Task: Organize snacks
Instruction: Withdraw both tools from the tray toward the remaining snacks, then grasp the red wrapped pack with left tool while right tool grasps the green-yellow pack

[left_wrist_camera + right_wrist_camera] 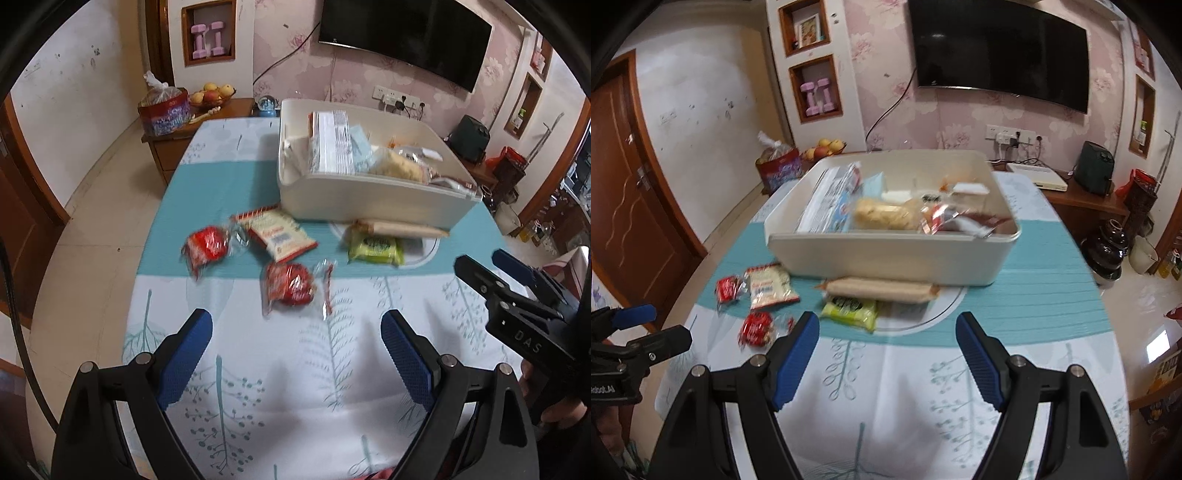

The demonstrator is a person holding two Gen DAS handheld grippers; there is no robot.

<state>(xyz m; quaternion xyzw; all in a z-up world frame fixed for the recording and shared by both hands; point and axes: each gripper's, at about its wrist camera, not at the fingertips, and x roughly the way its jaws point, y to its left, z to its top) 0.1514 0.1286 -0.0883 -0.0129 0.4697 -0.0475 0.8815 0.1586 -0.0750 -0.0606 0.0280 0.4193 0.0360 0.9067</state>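
Both grippers, left (295, 354) & right (886, 354), jaws spread, nothing btwn. Cream plastic bin (886, 254) w/ snacks mid-table. In front: long tan wrapped bar (879, 288) touching green packet (849, 310), two red wrapped snacks (207, 247) (291, 284), white-red sachet (280, 236). Path clear.

Desk (897, 373) covered with a white cloth printed with pale teal trees and crossed by a ribbed teal band. On the band, a cream bin (886, 254) loaded with packets. Just in front of its wall, a long tan packet (879, 288), with a green packet (849, 308) tucked against its near side. Further left, a white packet with red trim (770, 288) and, beside it, a red wrapped snack (727, 290). Nearer the white cloth, a second red wrapped snack (757, 328).
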